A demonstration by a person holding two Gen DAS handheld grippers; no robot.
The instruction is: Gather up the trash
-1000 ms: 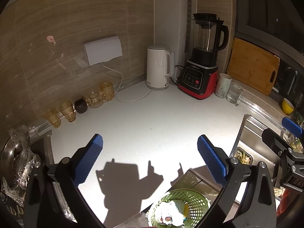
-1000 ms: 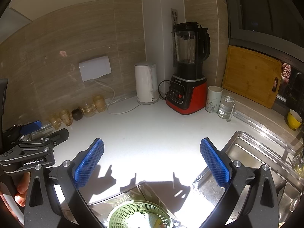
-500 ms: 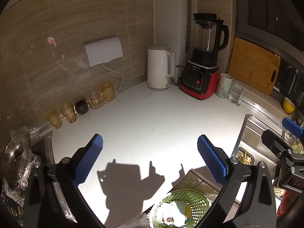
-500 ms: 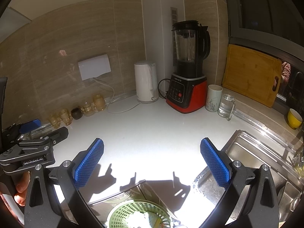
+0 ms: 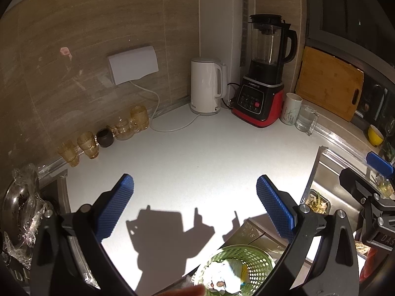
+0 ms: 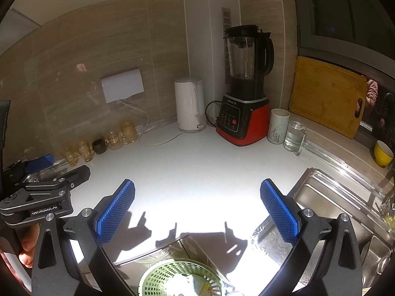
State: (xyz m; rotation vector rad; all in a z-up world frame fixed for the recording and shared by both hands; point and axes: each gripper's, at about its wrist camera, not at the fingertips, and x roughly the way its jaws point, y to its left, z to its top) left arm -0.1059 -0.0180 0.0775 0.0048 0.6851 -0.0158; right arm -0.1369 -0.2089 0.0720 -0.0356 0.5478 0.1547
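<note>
Nothing has shifted since a second ago: the round green perforated plastic basket [image 5: 237, 266] holding crumpled white trash [image 5: 223, 275] sits nearest, below both wide-open, empty blue-padded hand-held grippers, left [image 5: 195, 206] and right [image 6: 197, 207], with the white desk [image 5: 197, 153] beyond the basket and the red-and-black blender [image 5: 264, 79] farthest.

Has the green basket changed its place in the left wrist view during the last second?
No. The green basket sits at the bottom edge, below the right finger, as before. The white kettle also keeps its place, so this view barely shifted.
</note>
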